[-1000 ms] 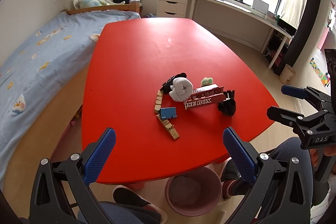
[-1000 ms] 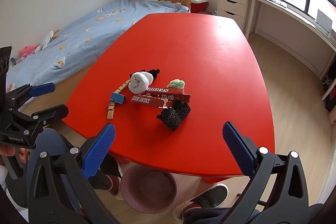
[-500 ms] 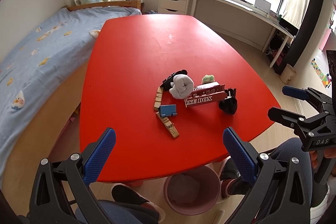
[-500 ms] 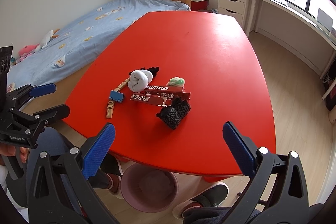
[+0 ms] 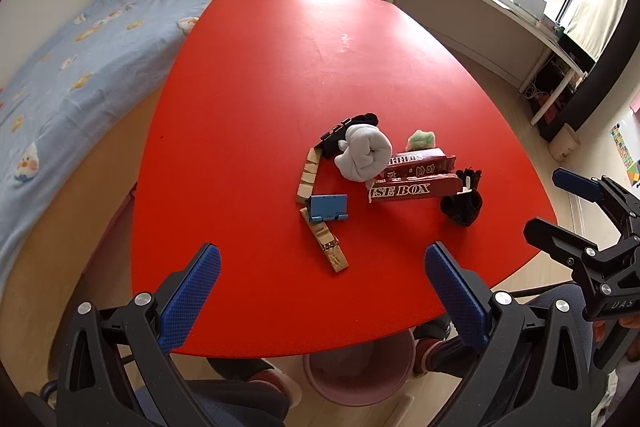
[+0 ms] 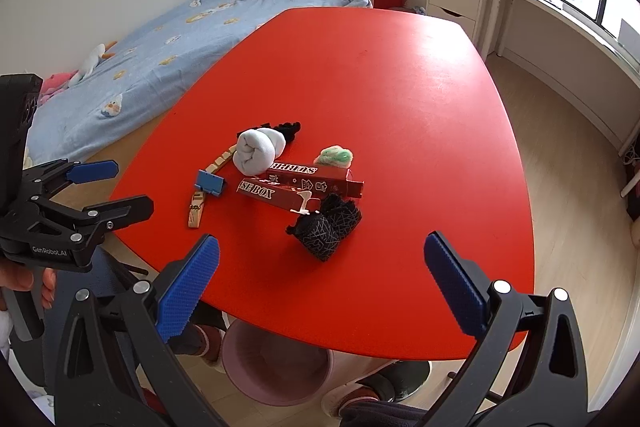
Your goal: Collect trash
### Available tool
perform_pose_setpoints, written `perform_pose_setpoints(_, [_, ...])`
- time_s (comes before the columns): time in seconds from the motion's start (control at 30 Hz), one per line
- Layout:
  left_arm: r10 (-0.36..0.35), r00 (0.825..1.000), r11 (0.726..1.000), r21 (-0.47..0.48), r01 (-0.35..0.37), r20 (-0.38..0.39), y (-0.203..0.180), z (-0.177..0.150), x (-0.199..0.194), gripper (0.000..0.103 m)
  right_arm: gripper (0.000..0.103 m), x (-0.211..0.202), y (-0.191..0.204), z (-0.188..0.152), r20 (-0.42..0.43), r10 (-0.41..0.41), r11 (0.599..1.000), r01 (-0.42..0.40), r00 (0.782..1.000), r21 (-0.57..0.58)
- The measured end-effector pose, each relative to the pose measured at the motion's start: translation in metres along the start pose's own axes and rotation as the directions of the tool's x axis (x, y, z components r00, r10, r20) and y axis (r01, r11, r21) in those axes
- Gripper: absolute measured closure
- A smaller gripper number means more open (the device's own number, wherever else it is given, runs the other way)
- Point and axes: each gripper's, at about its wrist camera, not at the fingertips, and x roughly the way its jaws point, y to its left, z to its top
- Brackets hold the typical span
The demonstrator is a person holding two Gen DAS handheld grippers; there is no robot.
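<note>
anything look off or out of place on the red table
Yes: a jumbled cluster near the table's front edge. A rolled white sock lies against two red boxes, a black sock bundle beside them, which looks odd among trash. Both claws are open, holding nothing.

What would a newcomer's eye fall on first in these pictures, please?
The big red table fills both views, with one small heap of clutter near its front edge: a rolled white sock, two dark red boxes, a black sock bundle and a blue clip. Both tongs, left and right, hang open above the near edge, and a pink bin waits under it.
</note>
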Motion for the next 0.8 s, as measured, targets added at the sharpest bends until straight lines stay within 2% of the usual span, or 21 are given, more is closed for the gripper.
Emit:
perform_pose_setpoints(0.23, [0.043, 0.995, 0.997, -0.056, -0.048, -0.095, 0.000, 0.005, 0.034, 0.005, 0.003, 0.022, -0.003, 0.005, -0.049, 0.002, 1.000, -0.003, 0.999, -0.015])
perform_pose_setpoints(0.43, [0.086, 0.988, 0.991, -0.088, -0.097, -0.127, 0.000, 0.004, 0.053, 0.007, 0.003, 0.039, -0.005, 0.005, -0.076, 0.001, 1.000, -0.002, 0.997, -0.013])
perform_pose_setpoints(0.5, [0.099, 0.986, 0.990, -0.090, -0.112, -0.134, -0.002, 0.003, 0.056, 0.019, 0.003, 0.044, -0.006, 0.005, -0.084, 0.003, 1.000, -0.004, 0.996, -0.010])
perform_pose_setpoints(0.73, [0.135, 0.983, 0.984, -0.095, -0.147, -0.123, -0.007, -0.001, 0.059, 0.033, 0.003, 0.054, -0.006, 0.001, -0.093, 0.015, 1.000, -0.015, 0.996, 0.002])
perform_pose_setpoints(0.8, [0.152, 0.982, 0.983, -0.086, -0.162, -0.115, -0.009, -0.002, 0.058, 0.044, 0.003, 0.056, -0.006, 0.001, -0.092, 0.018, 1.000, -0.017, 0.996, 0.007])
